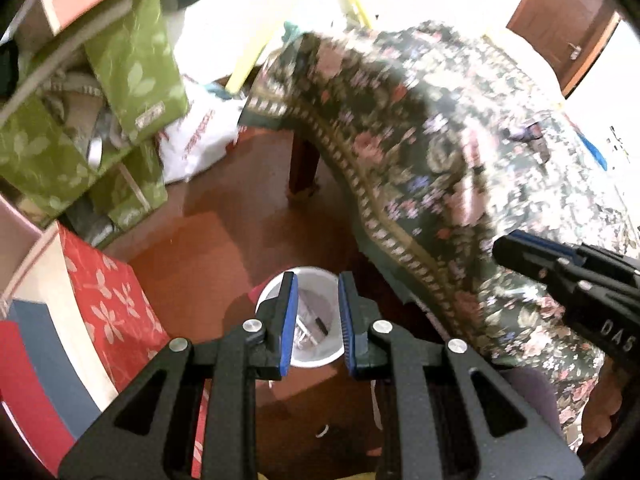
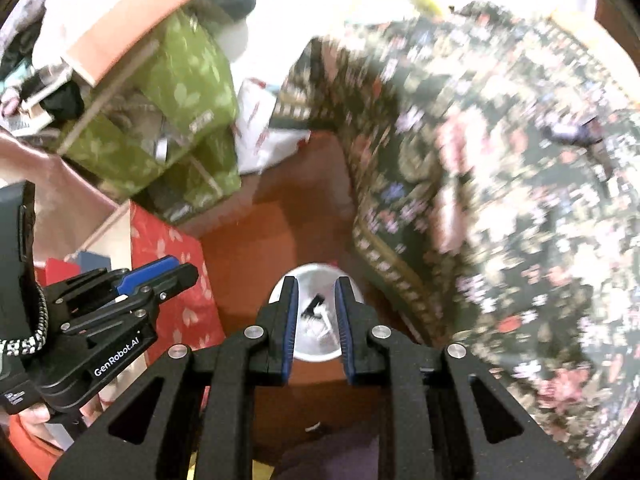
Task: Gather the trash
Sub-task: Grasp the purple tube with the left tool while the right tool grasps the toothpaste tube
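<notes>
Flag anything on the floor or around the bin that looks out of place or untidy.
A small white scrap lies loose on the red floor, outside the white bin that already holds litter. Green boxes at the left lean in a crooked pile. Both the left claw and the right claw are empty.

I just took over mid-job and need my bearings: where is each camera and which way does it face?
Left wrist: on the left gripper, facing down at the white bin; the right gripper shows at right.
Right wrist: on the right gripper, facing down over the same bin; the left gripper shows at left.
Shared: bin, floral cloth, red floor.
</notes>
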Tool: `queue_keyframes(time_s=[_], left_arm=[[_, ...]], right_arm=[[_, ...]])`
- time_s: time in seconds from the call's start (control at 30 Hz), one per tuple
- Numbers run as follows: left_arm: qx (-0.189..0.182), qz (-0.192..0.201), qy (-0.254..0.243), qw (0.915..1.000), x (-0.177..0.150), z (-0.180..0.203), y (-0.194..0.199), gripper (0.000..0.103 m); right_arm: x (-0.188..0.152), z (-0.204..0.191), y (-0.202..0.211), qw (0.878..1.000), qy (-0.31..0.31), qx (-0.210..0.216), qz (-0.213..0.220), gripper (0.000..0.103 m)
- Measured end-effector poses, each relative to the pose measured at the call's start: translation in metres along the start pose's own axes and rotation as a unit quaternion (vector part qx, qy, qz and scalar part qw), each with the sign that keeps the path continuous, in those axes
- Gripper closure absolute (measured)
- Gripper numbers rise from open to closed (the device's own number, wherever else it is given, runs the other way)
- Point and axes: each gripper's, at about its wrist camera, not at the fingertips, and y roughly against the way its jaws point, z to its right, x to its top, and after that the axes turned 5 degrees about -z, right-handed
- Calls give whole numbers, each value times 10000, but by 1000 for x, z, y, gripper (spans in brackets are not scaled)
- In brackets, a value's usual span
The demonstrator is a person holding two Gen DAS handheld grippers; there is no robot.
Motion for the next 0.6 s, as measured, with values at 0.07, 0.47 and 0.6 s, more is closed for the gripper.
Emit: queue_keyframes(time_s=[0.07, 0.47, 0.6], left_arm=[[7, 146, -103, 9998, 4, 12, 11, 85], [-437, 789, -675, 9936, 42, 107, 47, 85], [-620, 785, -860, 9913, 58, 145, 38, 85]], right_arm=[[1, 7, 17, 9997, -74, -34, 231, 86], [4, 79, 93, 9908, -413, -530, 1174, 86], [5, 117, 104, 9873, -600, -696, 1294, 86]])
